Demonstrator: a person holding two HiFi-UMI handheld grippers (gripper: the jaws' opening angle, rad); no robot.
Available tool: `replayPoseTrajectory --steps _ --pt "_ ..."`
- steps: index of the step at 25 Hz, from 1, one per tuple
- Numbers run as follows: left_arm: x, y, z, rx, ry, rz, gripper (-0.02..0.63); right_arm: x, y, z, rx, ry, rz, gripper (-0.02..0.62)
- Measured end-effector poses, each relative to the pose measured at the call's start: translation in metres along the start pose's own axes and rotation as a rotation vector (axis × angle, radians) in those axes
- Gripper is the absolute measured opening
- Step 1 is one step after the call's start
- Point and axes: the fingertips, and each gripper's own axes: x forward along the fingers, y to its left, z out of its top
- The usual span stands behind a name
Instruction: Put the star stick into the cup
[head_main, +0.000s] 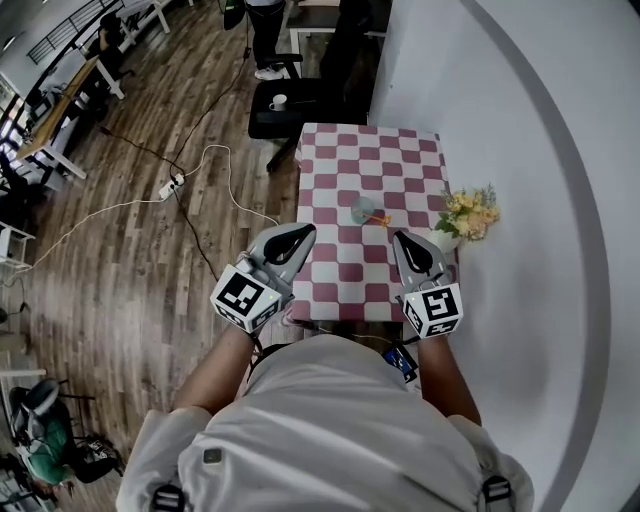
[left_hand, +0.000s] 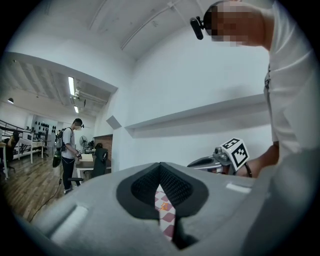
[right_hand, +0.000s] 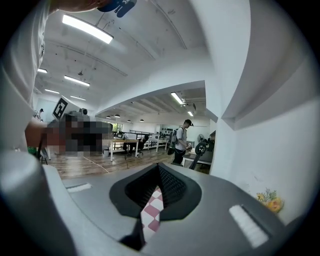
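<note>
Checked red-and-white cloth covers the counter (head_main: 340, 190), which stands with its right edge against a white wall, an open office floor beyond its left edge. We judge the task either barely begun or already closed, and we cannot tell which. The pale cup (head_main: 361, 210) stands about mid-counter, nearer the right edge. The star stick (head_main: 380, 220) shows as a small orange streak touching the cup's right side, too small for us to say whether it lies beside the cup or leans out of it. A bunch of flowers (head_main: 470, 212) sits at the right edge. The left hand-held gripper (head_main: 298, 236) hangs over the near-left corner and the right hand-held gripper (head_main: 408, 245) over the near-right corner. Both are clenched and hold nothing.
</note>
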Motion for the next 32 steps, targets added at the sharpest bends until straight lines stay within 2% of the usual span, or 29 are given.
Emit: replayPoseTrajectory --steps 9,16,26,32 --pt "-0.067 0.004 -0.015 -0.027 0.021 -0.064 0.002 -0.019 0.063 0.000 0.035 0.012 -0.066 0.009" --pt "-0.121 -0.009 -0.020 -0.015 0.008 -0.120 0.001 -0.045 0.128 0.004 0.027 0.011 -0.097 0.009" --pt "-0.195 -0.024 -0.031 -0.031 0.007 -0.131 0.002 -0.073 0.212 0.015 0.019 -0.025 -0.094 0.009" --pt "-0.221 -0.026 -0.034 -0.040 0.009 -0.124 0.002 -0.078 0.238 0.018 0.009 -0.021 -0.081 0.011"
